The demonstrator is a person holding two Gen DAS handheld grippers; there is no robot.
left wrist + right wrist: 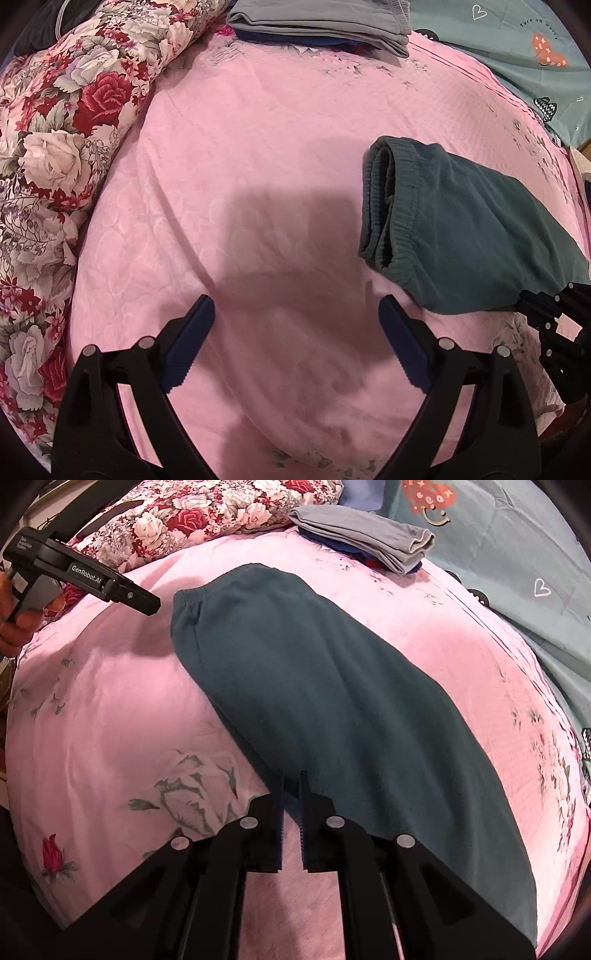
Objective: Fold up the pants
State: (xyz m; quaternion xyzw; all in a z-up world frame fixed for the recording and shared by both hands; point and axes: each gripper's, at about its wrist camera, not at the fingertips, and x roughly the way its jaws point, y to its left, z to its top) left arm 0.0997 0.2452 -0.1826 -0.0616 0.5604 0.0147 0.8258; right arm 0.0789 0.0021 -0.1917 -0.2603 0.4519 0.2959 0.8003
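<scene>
A pink bedspread [280, 155] with faint flower prints covers the bed and fills both views. A floral quilt [55, 147] is bunched along its left side, a grey-green sheet [517, 48] with small cartoon prints lies at the far right, and a stack of folded grey clothes [321, 22] sits at the far edge of the bedspread.

The dark teal pants [332, 701] lie on the bedspread, folded lengthwise into one long strip that runs from the far left to the near right in the right wrist view. The elastic waistband [388, 199] is at the far end, its layers stacked.

The right gripper [291, 786] is at the near left edge of the strip, its jaws nearly together with a fold of teal fabric pinched between the blue pads [303, 812].

The left gripper [297, 317] hovers over bare bedspread just left of the waistband, jaws spread wide and holding nothing. Its shadow falls on the pink cloth beneath. In the right wrist view, a hand [14, 624] grips its handle at the far left.
</scene>
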